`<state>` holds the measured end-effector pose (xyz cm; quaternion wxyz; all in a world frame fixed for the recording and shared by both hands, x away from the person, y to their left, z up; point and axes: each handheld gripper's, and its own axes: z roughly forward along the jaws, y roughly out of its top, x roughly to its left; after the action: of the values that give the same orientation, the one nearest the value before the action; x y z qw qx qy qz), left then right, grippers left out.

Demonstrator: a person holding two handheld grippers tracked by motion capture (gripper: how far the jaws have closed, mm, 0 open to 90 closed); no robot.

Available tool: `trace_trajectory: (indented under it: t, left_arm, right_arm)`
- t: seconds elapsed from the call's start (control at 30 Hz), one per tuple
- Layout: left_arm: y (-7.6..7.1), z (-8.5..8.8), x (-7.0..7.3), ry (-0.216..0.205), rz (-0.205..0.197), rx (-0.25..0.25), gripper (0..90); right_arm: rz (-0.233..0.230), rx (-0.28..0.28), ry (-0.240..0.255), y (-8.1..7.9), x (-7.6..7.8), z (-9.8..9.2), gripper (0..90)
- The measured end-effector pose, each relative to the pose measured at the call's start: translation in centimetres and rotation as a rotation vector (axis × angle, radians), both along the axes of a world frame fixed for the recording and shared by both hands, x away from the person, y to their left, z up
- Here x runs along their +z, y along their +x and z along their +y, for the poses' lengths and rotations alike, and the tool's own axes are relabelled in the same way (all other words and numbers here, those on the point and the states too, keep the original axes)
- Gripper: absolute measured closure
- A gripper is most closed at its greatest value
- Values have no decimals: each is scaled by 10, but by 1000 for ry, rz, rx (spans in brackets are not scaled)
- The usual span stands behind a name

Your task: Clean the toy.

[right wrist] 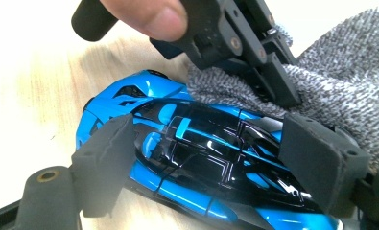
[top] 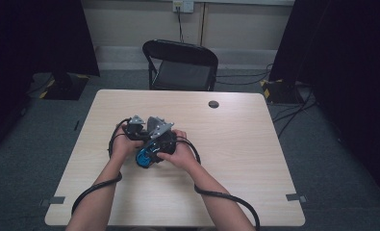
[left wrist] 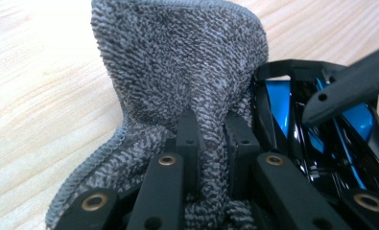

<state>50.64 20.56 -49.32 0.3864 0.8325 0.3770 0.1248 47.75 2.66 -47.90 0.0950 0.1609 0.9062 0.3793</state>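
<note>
Mid-table from above, both grippers meet over the car [top: 143, 159]. Left gripper [left wrist: 211, 129] view: jaws clamped on the cloth [left wrist: 187, 72], car at 3 o'clock, touching. Right gripper [right wrist: 211, 158] view: jaws straddle the car across its width, long axis 10-to-4, cloth at 2 o'clock.

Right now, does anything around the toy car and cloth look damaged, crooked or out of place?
Nothing stands out. The right gripper clamps the blue toy car across its body on the table, and the car looks whole. The left gripper pinches a fold of the grey cloth right beside the car.
</note>
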Motion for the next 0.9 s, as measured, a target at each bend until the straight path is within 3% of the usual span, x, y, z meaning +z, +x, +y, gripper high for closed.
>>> trace_trajectory:
  t: [0.13, 0.7, 0.9]
  left_arm:
    - [-3, 3, 3, 17, 6, -4, 791]
    - [-26, 25, 6, 1, 37, 8, 791]
    - [-32, 32, 8, 17, 37, -4, 791]
  right_arm:
    - [1, -1, -4, 0, 0, 0, 202]
    - [6, -2, -19, -1, 2, 3, 202]
    - [5, 2, -20, -3, 2, 5, 202]
